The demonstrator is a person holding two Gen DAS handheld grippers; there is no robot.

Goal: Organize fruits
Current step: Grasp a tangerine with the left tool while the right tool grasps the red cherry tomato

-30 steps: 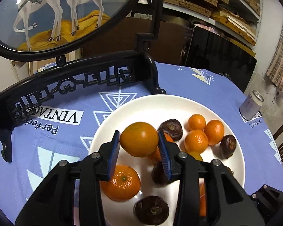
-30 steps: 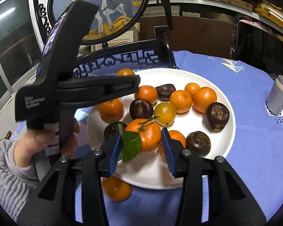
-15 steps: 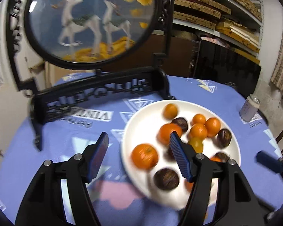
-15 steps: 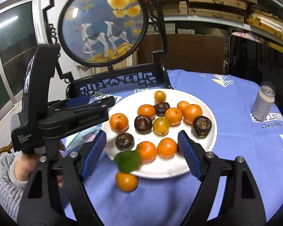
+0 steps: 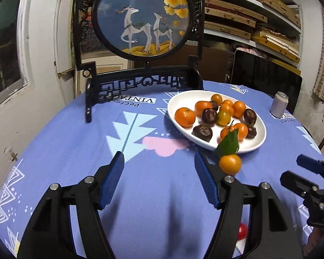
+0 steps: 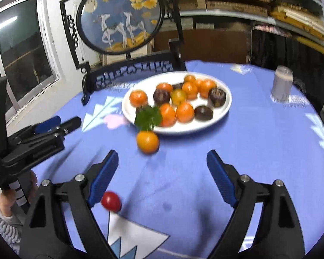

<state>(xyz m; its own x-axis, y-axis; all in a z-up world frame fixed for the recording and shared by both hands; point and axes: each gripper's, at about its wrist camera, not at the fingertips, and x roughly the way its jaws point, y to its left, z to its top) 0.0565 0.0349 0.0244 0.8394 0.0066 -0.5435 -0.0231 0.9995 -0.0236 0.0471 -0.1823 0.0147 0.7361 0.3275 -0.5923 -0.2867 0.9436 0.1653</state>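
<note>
A round bench (image 5: 80,151) under a blue patterned cloth carries a framed deer screen (image 5: 144,19) and a white plate (image 5: 259,139) heaped with oranges and dark fruits. The left hand-held gripper (image 5: 159,181) hangs over bare cloth, jaws apart and empty; the right hand-held gripper (image 6: 162,177) is opening, nothing between its jaws. One loose orange (image 6: 147,141) lies just beside the plate's near rim, and a small red fruit (image 6: 110,201) sits close to the right gripper.
</note>
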